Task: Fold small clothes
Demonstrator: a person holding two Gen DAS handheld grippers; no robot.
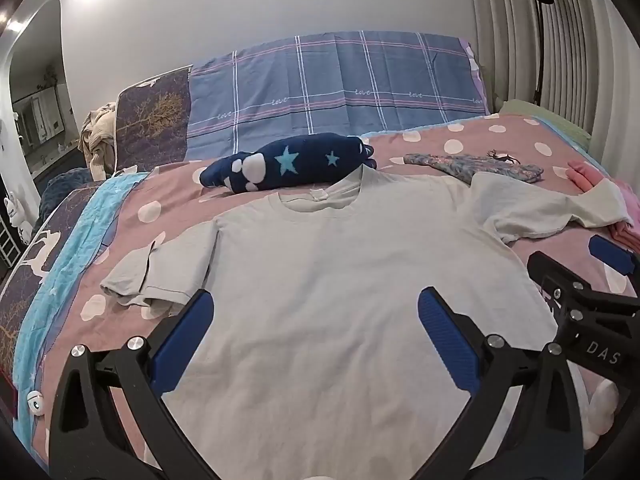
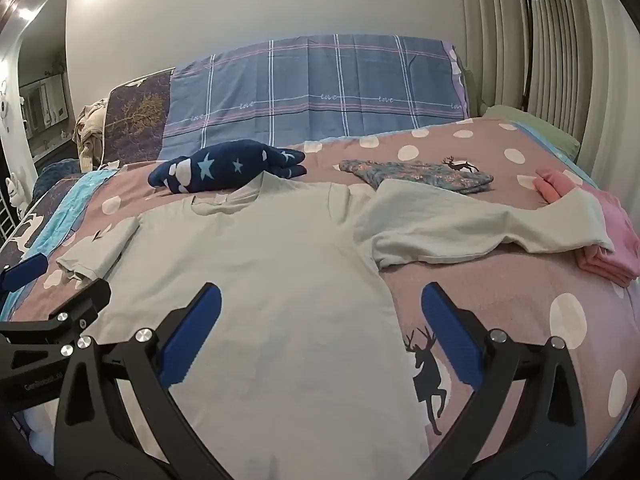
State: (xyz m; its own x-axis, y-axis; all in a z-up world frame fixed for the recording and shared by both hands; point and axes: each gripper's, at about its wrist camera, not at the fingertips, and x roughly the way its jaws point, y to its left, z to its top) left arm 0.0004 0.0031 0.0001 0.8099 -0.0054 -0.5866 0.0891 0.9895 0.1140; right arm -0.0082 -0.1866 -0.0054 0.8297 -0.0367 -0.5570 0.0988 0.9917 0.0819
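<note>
A pale grey T-shirt [image 1: 332, 280] [image 2: 260, 280] lies spread flat, front up, on the pink dotted bedspread [image 1: 460, 140], collar toward the headboard. Its right sleeve [image 2: 460, 224] stretches out over a folded pink garment [image 2: 612, 248]. My left gripper [image 1: 316, 340] hovers open above the shirt's lower middle, nothing between its blue pads. Over the shirt's right side edge, my right gripper [image 2: 320, 332] is also open and empty. Each gripper shows at the edge of the other's view.
A navy star-patterned folded cloth [image 1: 288, 162] lies just beyond the collar. A folded floral garment [image 2: 420, 174] sits further right. Plaid blue pillows [image 1: 340, 84] lean on the headboard. A floor lamp [image 1: 540, 32] stands by the ribbed wall at right.
</note>
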